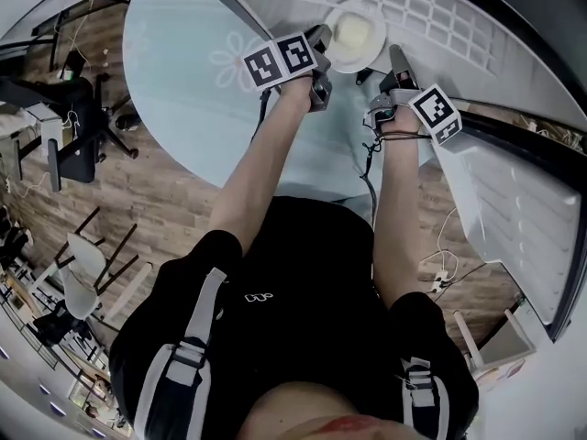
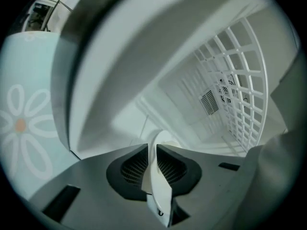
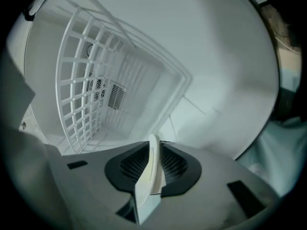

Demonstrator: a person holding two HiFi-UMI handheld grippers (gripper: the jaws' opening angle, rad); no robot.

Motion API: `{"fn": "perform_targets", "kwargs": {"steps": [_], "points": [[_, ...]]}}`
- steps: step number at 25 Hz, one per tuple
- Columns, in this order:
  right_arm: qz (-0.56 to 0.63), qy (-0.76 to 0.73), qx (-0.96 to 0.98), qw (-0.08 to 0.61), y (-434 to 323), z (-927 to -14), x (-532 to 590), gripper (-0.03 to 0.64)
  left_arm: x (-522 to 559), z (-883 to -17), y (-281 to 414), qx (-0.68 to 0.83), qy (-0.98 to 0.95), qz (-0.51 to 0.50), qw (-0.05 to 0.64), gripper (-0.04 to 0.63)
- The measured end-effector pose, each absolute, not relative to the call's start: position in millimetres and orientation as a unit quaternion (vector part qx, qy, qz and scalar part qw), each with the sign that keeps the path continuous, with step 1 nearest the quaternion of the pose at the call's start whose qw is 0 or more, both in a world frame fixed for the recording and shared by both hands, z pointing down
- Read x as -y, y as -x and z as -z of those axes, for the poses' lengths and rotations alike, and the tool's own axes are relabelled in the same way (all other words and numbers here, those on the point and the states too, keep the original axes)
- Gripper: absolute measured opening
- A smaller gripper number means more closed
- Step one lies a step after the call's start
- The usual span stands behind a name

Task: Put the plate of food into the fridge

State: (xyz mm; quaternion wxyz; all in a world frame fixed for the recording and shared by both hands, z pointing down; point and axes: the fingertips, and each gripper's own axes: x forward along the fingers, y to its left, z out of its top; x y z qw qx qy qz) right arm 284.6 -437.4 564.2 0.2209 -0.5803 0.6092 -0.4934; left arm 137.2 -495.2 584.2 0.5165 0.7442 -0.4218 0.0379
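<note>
A white plate [image 1: 356,33] with pale yellow food is held at the mouth of the open fridge, and both grippers grip its rim. My left gripper [image 1: 323,42] is shut on the plate's left edge; in the left gripper view the rim [image 2: 157,181] sits pinched between the dark pads [image 2: 132,169]. On the right edge my right gripper [image 1: 394,62] is shut too, the rim [image 3: 149,176] clamped between its pads [image 3: 175,166]. Both gripper views look into the white fridge compartment.
A white wire shelf [image 1: 431,12] [image 2: 240,95] [image 3: 79,95] stands inside the fridge, with a vent on the back wall [image 3: 115,97]. The open white door [image 1: 514,218] hangs to the right. A pale blue flower-print panel [image 1: 183,53] lies to the left. Chairs [image 1: 83,264] stand on the wood floor.
</note>
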Motion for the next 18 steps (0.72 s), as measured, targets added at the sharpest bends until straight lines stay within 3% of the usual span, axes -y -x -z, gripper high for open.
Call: {"fn": "perform_targets", "kwargs": {"steps": [5,9,11,18], "points": [[0.452,0.603,-0.621,0.213,-292,-541,428,0.066,494,-564,-112,0.455,-0.731,-0.006,0.508,0.061],[0.422,0.599,-0.64,0.232,-273,-513,419,0.0,481,-531,-101,0.44,-0.741,0.041,0.506,0.021],[0.402,0.59,-0.655,0.246,-256,-496,415,0.0,474,-515,-88,0.426,-0.753,0.057,0.498,0.007],[0.276,0.555,-0.762,0.19,-211,-414,400,-0.001,454,-431,-76,0.377,-0.826,0.111,0.404,0.0]]}}
